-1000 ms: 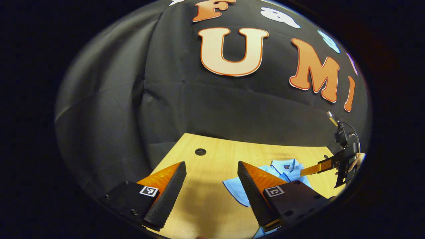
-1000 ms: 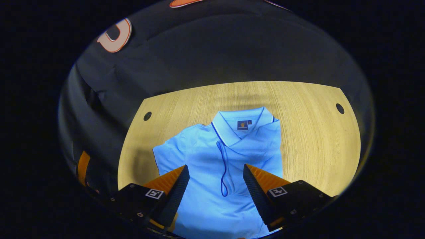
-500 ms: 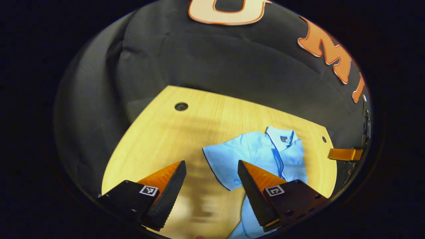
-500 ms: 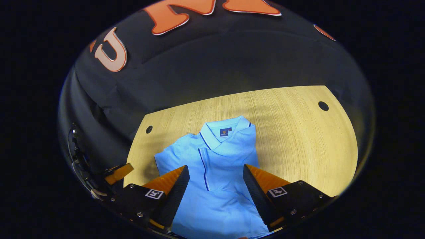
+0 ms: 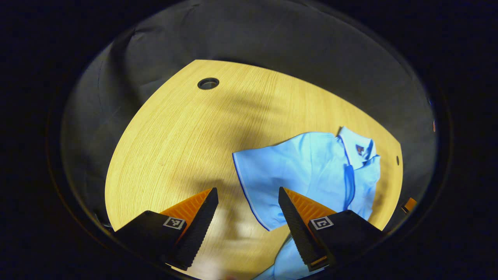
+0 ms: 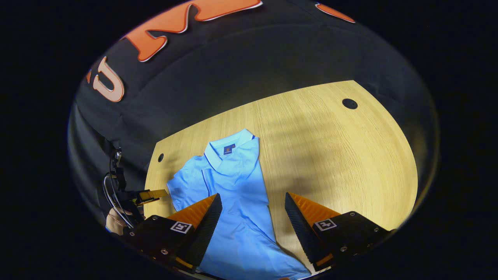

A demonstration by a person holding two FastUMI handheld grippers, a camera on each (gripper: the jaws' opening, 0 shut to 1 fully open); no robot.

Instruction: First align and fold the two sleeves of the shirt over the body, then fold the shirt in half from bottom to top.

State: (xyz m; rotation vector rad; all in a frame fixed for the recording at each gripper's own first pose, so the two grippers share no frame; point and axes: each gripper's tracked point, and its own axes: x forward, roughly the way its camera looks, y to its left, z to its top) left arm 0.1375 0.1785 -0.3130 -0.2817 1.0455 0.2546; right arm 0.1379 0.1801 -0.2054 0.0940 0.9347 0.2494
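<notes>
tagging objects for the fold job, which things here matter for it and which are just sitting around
Part of the job:
- light blue shirt, flat on the table, one sleeve still spread out
- left tongs, open
- right tongs, open

Just there:
- wooden table
- cable holes in the table
- black cloth wall

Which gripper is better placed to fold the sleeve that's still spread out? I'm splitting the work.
Probably left: the open left gripper frames the outspread sleeve of the shirt. The right gripper is over the folded side.
</notes>
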